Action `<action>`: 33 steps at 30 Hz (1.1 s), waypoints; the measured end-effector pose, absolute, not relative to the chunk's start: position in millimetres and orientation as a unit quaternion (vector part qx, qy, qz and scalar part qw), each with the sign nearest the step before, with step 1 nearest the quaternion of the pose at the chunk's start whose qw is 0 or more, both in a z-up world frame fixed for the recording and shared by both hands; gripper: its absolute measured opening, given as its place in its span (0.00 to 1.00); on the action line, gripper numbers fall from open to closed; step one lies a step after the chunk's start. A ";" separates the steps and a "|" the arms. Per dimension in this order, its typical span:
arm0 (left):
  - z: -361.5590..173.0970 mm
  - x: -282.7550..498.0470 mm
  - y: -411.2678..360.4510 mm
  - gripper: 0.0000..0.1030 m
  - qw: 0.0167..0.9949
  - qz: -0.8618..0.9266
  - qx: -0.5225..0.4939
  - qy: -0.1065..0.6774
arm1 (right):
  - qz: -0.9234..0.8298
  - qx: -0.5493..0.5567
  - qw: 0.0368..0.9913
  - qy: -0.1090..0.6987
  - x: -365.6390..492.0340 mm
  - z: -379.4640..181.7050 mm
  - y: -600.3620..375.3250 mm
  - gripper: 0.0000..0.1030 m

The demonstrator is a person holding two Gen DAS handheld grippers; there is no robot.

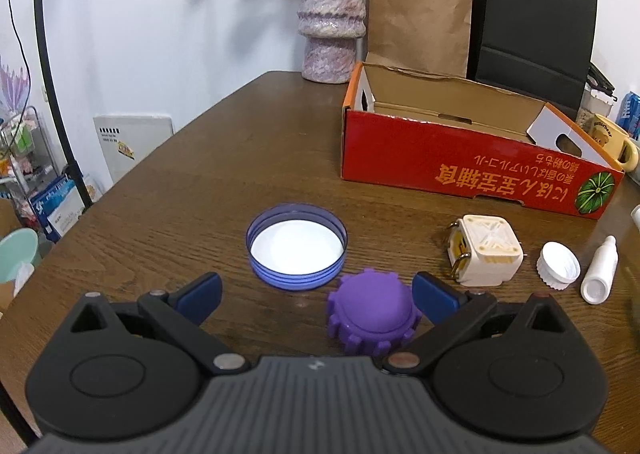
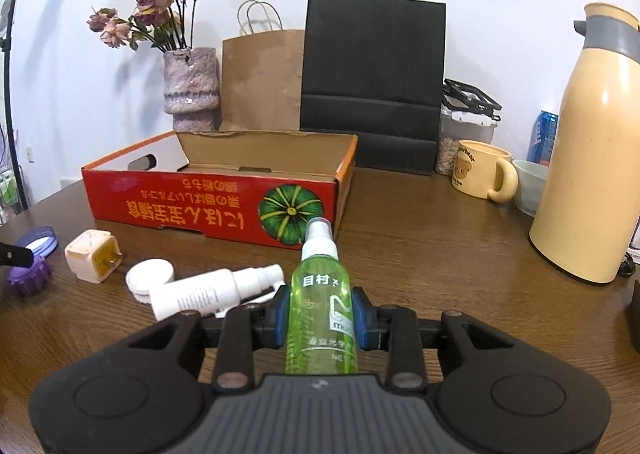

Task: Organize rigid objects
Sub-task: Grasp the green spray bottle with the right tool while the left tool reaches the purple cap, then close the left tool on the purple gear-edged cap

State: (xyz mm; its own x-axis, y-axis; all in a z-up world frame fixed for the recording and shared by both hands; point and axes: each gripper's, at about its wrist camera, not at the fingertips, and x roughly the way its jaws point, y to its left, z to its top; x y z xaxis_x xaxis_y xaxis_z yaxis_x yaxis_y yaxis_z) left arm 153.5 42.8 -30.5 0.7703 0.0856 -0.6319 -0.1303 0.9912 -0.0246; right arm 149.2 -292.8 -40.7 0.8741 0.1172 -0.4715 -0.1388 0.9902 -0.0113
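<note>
Green spray bottle [image 2: 320, 306]: we clench the right gripper [image 2: 320, 318] squarely on it.
Red box [image 2: 208, 194]: we lift clear of its wall.
Left gripper [image 1: 316, 294]: released over the purple knob [image 1: 374, 318].

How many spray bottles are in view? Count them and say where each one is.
2. The green spray bottle is clamped in the right gripper. The white spray bottle lies on its side on the table, just left of it. Others may be hidden inside the box.
</note>
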 end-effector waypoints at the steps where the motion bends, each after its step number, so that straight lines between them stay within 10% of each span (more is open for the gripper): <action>1: -30.8 152.8 43.3 1.00 0.940 0.055 -0.035 0.334 | 0.066 -0.022 0.968 0.240 148.1 -40.4 -291.0 0.29; 17: -42.3 152.1 25.6 1.00 0.936 0.049 -0.034 0.347 | 0.072 -0.029 0.970 0.229 137.4 -39.2 -272.8 0.29; 23: -44.0 151.9 17.8 0.83 0.937 0.058 -0.032 0.344 | 0.074 -0.031 0.971 0.226 134.5 -38.8 -268.9 0.29; 27: -42.7 148.1 14.6 0.55 0.940 0.064 -0.030 0.334 | 0.074 -0.031 0.971 0.224 133.2 -38.5 -267.5 0.29; 33: -41.3 143.0 13.2 0.53 0.944 0.055 -0.036 0.325 | 0.073 -0.033 0.972 0.220 130.5 -38.0 -266.7 0.29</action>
State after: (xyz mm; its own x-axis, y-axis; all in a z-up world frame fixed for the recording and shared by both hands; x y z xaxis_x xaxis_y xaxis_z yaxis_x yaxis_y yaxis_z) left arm 143.0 13.2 -41.3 0.7830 0.0803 -0.6168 -0.1266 0.9914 -0.0317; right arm 130.5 -266.7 -38.0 0.8921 0.1283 -0.4332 -0.1571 0.9871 -0.0310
